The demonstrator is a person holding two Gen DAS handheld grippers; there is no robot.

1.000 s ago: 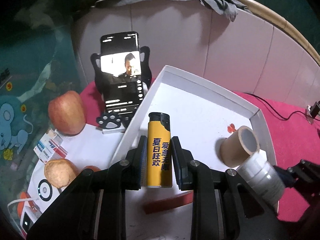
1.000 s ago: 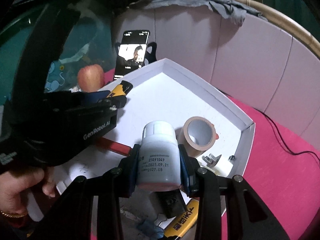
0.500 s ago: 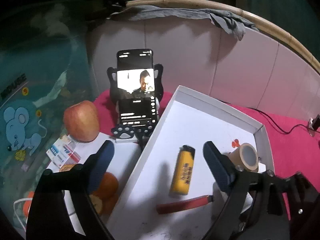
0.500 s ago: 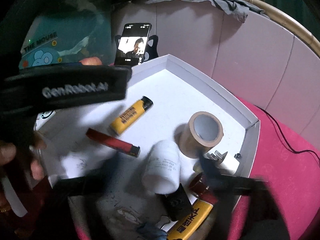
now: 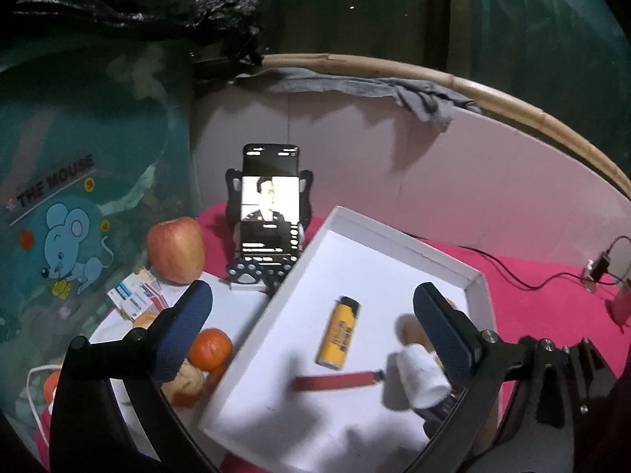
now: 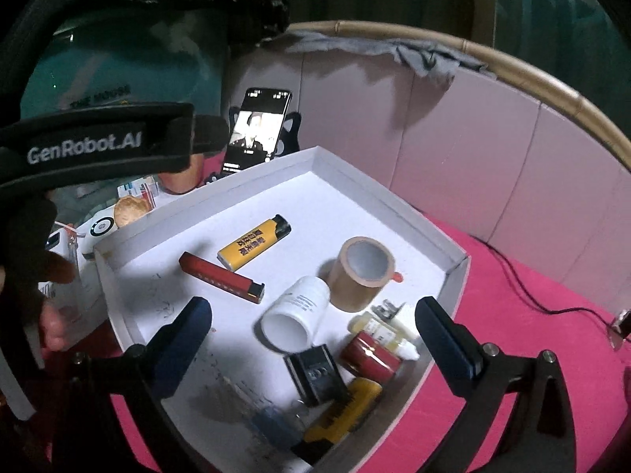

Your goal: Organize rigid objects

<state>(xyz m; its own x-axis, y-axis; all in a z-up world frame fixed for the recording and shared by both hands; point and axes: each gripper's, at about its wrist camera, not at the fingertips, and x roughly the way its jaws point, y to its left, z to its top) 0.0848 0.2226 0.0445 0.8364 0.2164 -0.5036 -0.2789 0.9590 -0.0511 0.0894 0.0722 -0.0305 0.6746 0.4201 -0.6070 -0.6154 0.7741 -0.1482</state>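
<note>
My right gripper (image 6: 313, 321) hung over the near end of the white tray (image 6: 396, 199) with its fingers (image 6: 447, 337) spread wide and nothing between them. Nearest under it lay a yellow-and-black utility knife (image 6: 343, 414), a black rectangular case (image 6: 315, 372), a small red tin (image 6: 370, 356) and a small dropper bottle (image 6: 384, 329), all crowded together. Just past them a white pill bottle (image 6: 295, 315) lay on its side, printed with grey lettering too small to read, close beside an upright roll of brown packing tape (image 6: 361, 278). Further in lay a slim red lighter (image 6: 221, 276), then a yellow lighter (image 6: 254, 246) with black Chinese characters down its body that I could not make out.

My left gripper (image 5: 313, 319) was likewise released, fingers (image 5: 183, 333) wide apart and empty, above the tray's left edge; from the right-hand view its black body carried the words "GenRobot.AI". Left of the tray on the desk sat an orange (image 5: 209, 349), a small printed carton (image 5: 136, 299) and a red apple (image 5: 177, 250).

Behind the tray a smartphone (image 5: 270, 207) stood upright in a black cat-shaped holder with paw prints, its screen lit. To the far left a teal panel (image 5: 55, 232) showed a blue cartoon mouse under the words "THE MOUSE". A grey cloth (image 5: 378, 88) draped over the bamboo rim at the back.
</note>
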